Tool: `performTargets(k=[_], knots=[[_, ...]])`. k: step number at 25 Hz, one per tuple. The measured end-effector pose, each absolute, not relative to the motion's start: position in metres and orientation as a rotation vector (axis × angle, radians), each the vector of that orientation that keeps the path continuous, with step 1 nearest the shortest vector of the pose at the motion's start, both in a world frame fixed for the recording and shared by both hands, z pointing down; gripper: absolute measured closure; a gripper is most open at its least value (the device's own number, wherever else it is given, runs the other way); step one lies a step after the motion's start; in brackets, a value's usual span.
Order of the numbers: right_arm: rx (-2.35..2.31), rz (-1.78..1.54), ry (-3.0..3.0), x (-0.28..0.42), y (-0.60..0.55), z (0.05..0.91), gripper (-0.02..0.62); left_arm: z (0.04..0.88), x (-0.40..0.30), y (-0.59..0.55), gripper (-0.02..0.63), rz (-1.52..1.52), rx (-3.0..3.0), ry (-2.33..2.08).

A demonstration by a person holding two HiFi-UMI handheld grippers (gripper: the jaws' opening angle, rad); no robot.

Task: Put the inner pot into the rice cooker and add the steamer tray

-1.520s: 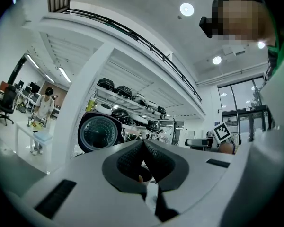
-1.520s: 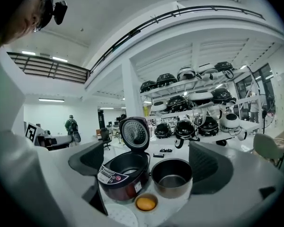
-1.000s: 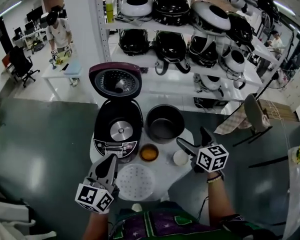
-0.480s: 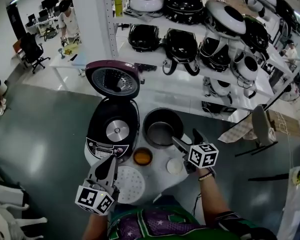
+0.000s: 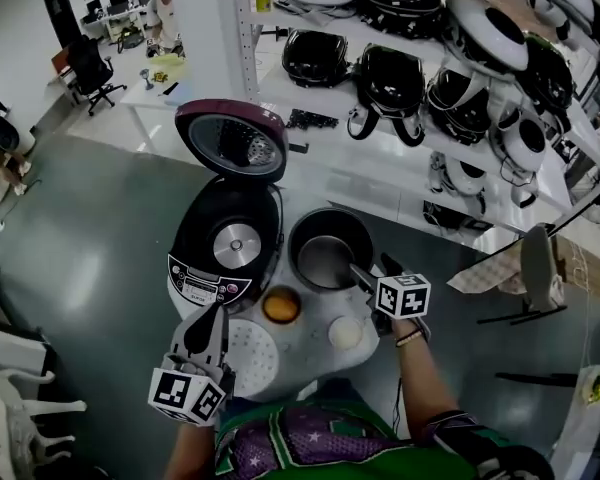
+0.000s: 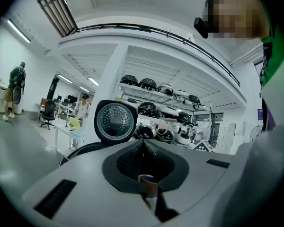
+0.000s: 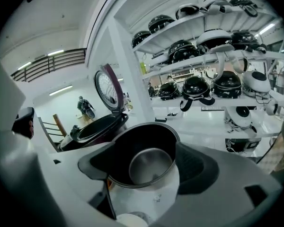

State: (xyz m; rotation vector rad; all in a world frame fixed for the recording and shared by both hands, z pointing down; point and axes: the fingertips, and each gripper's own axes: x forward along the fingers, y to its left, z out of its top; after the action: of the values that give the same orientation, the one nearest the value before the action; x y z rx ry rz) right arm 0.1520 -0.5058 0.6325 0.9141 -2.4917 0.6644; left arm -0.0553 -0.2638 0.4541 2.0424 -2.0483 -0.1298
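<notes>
**Right gripper** [image 5: 373,270]: the fingers [image 7: 203,167] stand apart and hold nothing. They frame the near rim of the dark, round inner pot with the bright metal bottom [image 7: 144,162]. The pot stands on the white desk [image 5: 315,320], just right of the black rice cooker with the raised maroon lid [image 5: 230,243]. The cooker's cavity is empty, so the pot is not yet loaded.

**Left gripper** [image 5: 217,316]: the fingers [image 6: 128,160] are pressed together with nothing between them. They are poised above the left edge of the white, round, perforated steamer tray [image 5: 265,363], which lies flat at the desk's near edge.

**Step in hand (judged):** taking hold of the pot.
- Set one finger inside the wall and one outside, seated deep, and close firmly. A smooth pot gripped on one side is likely to swing.
- Lift straight up before crossing to the cavity, then lower the pot level.
- Keep clear of the small orange bowl [image 5: 280,305] and the small white round dish [image 5: 345,333] between the pot and the tray.

**Not established:**
- Whether a finger already touches the rim. The head view hints that one finger reaches over it, but too small to confirm.
- The tray's left portion, which the left gripper covers.
- The cooker's panel markings, which are illegible.
</notes>
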Motion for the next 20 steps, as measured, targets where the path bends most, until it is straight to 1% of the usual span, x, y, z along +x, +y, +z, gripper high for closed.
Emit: performTargets(k=[4, 11, 15, 20], knots=[[0.925, 0.700, -2.430, 0.161, -0.521, 0.659, 0.278, 0.457, -0.049, -0.266, 0.584, -0.104, 2.029, -2.079], [0.994, 0.694, -2.383, 0.163, -0.550, 0.682, 0.336, 0.462, -0.053, -0.261, 0.584, -0.067, 1.979, -2.142], [1.032, 0.621, -2.327, 0.167, -0.563, 0.696, 0.359, 0.469, -0.053, -0.258, 0.584, -0.058, 1.939, -2.155], [1.011, 0.605, -2.266, 0.167, -0.572, 0.713, 0.387, 0.471, -0.051, -0.257, 0.584, -0.045, 1.916, -2.162]])
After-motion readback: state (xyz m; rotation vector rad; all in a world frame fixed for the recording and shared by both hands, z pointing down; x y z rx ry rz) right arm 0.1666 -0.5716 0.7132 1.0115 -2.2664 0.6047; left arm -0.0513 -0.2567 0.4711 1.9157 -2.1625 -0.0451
